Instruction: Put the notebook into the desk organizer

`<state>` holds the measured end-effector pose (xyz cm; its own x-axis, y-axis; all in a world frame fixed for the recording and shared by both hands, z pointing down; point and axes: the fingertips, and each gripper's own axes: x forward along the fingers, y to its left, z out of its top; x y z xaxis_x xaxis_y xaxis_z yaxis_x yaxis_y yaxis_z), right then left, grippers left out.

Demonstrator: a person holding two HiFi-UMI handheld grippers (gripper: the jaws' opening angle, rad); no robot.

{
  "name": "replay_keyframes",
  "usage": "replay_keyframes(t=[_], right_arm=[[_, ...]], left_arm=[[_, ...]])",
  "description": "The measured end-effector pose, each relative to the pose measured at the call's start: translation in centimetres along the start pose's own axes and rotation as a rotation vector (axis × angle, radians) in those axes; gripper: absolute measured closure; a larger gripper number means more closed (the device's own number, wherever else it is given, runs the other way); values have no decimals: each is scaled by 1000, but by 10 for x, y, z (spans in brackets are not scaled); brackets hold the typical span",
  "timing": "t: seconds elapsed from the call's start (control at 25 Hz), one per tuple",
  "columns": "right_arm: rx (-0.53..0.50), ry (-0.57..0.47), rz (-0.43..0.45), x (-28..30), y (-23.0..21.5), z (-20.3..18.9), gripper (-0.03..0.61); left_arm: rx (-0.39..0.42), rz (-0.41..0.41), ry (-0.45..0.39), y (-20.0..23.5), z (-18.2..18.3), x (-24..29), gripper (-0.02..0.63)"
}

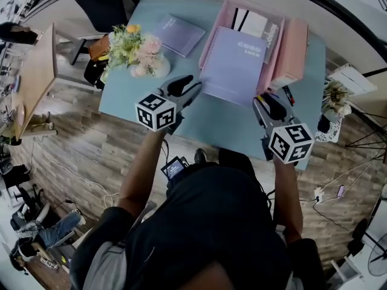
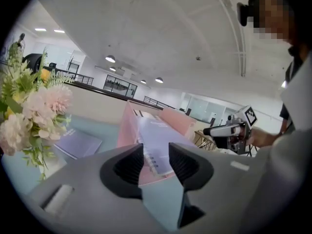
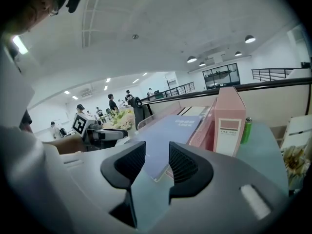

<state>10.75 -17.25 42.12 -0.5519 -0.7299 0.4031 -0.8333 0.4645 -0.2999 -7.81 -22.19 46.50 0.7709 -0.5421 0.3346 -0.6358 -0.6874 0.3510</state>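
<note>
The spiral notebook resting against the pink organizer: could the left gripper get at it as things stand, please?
Probably yes: the left gripper points at the spiral notebook, jaws slightly apart and empty, with only bare table between them; the flowers stand off to the side.

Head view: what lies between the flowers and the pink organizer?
A closed purple notebook lies flat on the table, shown in the head view.

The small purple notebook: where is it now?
In the head view the small purple notebook lies flat on the blue table, far side, between the flowers at left and the pink desk organizer at right.
</note>
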Motion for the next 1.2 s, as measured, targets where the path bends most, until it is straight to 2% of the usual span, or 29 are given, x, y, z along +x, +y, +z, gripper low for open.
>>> replay_keyframes(t=[0.32, 0.64, 0.88, 1.04, 1.2], right_arm=[[114, 66, 27, 25, -16, -27, 426], [190, 124, 60, 42, -27, -46, 402], [293, 130, 133, 56, -24, -56, 402], [309, 136, 166, 65, -18, -55, 405], [338, 167, 161, 65, -18, -54, 432]], left_arm=[[-103, -11, 34, 16, -15, 24, 425], [-192, -25, 33, 28, -21, 38, 347], [-232, -95, 29, 22, -22, 48, 347], [-235, -105, 32, 22, -22, 51, 347], [-218, -108, 29, 18, -19, 50, 406]])
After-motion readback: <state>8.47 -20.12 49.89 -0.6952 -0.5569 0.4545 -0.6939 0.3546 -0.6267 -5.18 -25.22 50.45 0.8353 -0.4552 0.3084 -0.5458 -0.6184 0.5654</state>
